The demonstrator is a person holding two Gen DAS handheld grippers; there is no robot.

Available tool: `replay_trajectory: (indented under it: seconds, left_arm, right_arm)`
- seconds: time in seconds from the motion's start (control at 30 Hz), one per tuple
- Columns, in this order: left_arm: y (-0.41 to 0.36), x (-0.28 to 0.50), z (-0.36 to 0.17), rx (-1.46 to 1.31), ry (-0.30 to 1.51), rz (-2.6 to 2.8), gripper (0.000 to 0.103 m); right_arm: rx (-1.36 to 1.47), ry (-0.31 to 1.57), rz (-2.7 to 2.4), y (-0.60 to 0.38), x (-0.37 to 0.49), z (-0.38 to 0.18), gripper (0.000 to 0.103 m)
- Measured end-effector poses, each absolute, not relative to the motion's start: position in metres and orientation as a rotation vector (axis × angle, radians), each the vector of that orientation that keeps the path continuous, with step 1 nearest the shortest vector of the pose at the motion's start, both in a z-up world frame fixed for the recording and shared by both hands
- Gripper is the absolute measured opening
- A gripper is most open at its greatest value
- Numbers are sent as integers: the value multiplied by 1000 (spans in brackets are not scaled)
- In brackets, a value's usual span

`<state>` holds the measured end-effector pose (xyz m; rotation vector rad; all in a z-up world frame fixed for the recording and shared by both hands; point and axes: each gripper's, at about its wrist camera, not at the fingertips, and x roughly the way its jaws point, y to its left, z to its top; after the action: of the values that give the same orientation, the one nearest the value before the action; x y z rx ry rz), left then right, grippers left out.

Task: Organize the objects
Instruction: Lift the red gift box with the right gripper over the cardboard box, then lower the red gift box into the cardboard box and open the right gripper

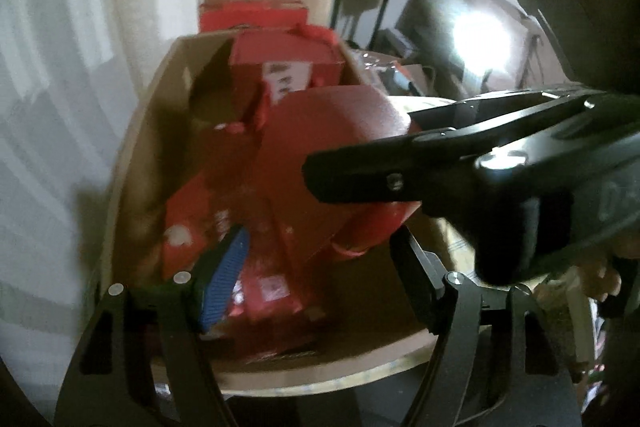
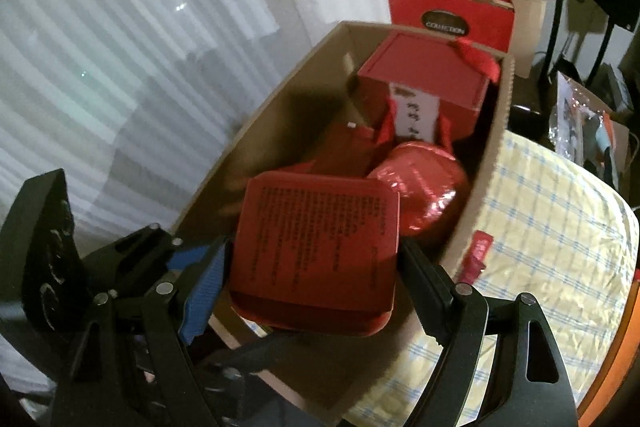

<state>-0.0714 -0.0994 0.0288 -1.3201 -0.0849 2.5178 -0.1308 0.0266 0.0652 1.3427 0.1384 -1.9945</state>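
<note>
1. The red tin, square with rounded corners, sat clamped between the two fingers of the right gripper, its printed face turned to the camera, above the near end of the cardboard box.
2. Only the right wrist view showed the tin's print: rows of small dark writing, too small to read. It also showed a checked yellow cloth at 3 o'clock of the box.
3. Only the left wrist view showed the right gripper from the side, reaching in from 3 o'clock, its fingers across a red item whose shape was blurred.
4. The left gripper stood with its fingers apart and nothing between them, over the box's near end.
5. Inside the box lay a shiny red round package and, at 12 o'clock, a red gift box with a white label; its writing was unreadable.
6. Behind the box a red bag bore the word "COLLECTION".
</note>
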Motion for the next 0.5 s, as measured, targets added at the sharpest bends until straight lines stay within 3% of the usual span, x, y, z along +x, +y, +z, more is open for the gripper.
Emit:
replay_trajectory:
  seconds: [0.3, 0.5]
  left_arm:
    - [-130, -61, 11, -1419, -50, 2576, 71]
    - [-147, -61, 10, -1437, -118, 2610, 72]
  right_arm:
    - [1411, 269, -1990, 9, -131, 33, 83]
    - [1421, 376, -1998, 4, -126, 17, 84]
